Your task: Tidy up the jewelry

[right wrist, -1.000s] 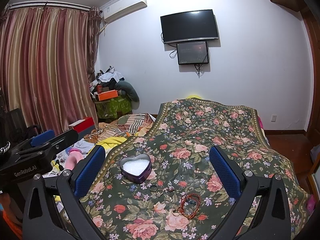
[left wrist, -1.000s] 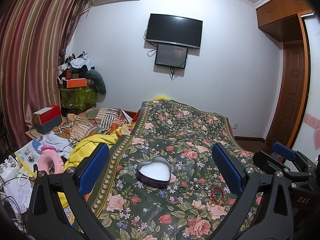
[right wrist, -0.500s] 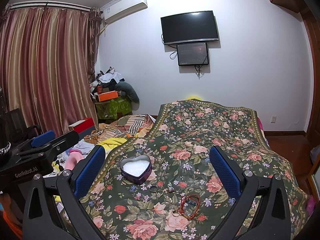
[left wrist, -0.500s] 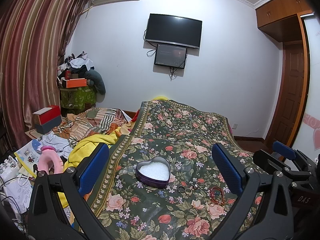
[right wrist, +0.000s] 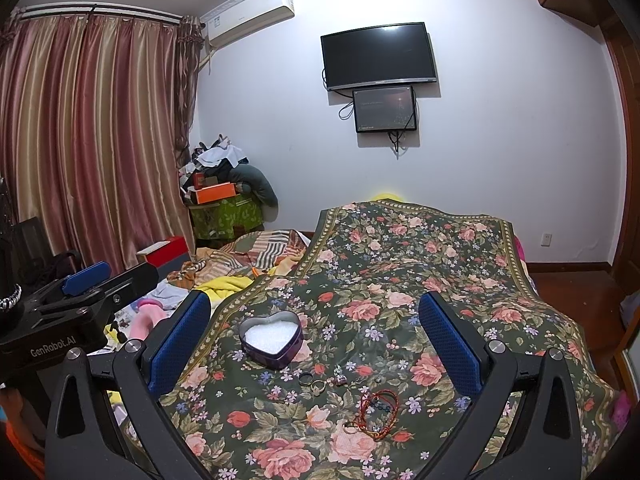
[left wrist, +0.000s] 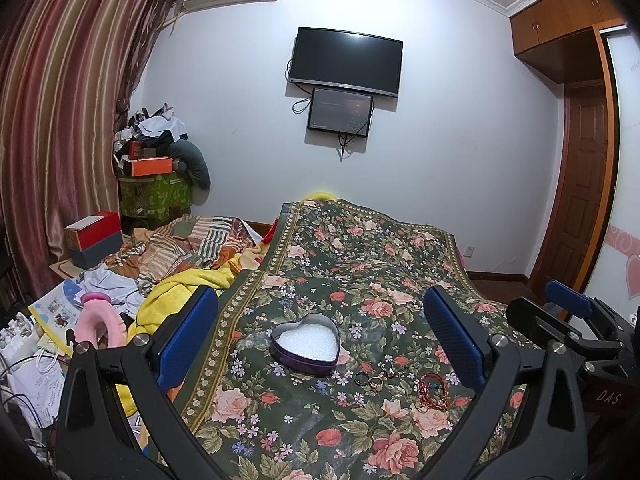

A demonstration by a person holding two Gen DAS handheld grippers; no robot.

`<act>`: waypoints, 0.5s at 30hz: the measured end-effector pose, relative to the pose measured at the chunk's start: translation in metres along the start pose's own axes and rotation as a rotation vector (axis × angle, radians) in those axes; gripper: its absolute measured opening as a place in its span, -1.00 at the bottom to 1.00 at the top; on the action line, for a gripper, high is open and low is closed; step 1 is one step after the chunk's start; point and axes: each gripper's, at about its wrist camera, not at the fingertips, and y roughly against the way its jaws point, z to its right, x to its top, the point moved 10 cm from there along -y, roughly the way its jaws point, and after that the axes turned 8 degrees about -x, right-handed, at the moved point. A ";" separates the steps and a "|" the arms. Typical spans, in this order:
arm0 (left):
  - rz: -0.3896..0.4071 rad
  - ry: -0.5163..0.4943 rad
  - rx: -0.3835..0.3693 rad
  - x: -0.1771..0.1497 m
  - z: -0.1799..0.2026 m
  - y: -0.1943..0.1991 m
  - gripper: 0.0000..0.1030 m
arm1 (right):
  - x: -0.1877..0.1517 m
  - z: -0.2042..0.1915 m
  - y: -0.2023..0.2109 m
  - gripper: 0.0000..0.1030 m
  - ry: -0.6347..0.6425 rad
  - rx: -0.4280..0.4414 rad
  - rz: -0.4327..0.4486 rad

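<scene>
Almost nothing has changed vs. a sec ago: both grippers hover in the same spot over the bed [left wrist: 360,248], w/ only a slight camera drift, and no jewelry has moved. I read that as the task not started yet; approach phase, nothing picked.

Left gripper [left wrist: 320,332]: jaws wide apart, holding nothing. Right gripper [right wrist: 316,336]: jaws equally wide, also empty. Neither touches the floral bedspread [right wrist: 400,264].

Where things are: the heart-shaped tin [right wrist: 271,338] sits open toward the left edge of the bedspread, white filling inside, no jewelry in it. Loose pieces lie just right of it, nearer the front edge.

Count, as far as visible:
- 1 heart tin
- 1 dark ring [right wrist: 305,379] and 1 gold ring [right wrist: 318,387], just beside each other
- 1 small silvery charm or earring [right wrist: 341,379], plus 1 tiny piece [right wrist: 378,380] right of it; too small to ID
- 1 red cord bracelet bundle [right wrist: 376,412]; may be more than one strand, can't tell
- 1 gold ring [right wrist: 350,427] touching the bundle's near-left end

Likely next: the right gripper drops toward the rings or bracelet, the tin being the obvious destination.
</scene>
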 end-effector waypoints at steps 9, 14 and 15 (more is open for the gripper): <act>-0.005 -0.004 -0.003 -0.001 0.003 -0.001 1.00 | 0.000 0.002 0.000 1.00 0.001 -0.005 -0.003; -0.011 -0.006 -0.003 -0.003 0.003 -0.003 1.00 | -0.004 0.006 -0.004 1.00 0.001 -0.009 -0.011; -0.013 -0.006 -0.005 -0.003 0.003 -0.003 1.00 | -0.005 0.007 -0.005 1.00 0.002 -0.011 -0.015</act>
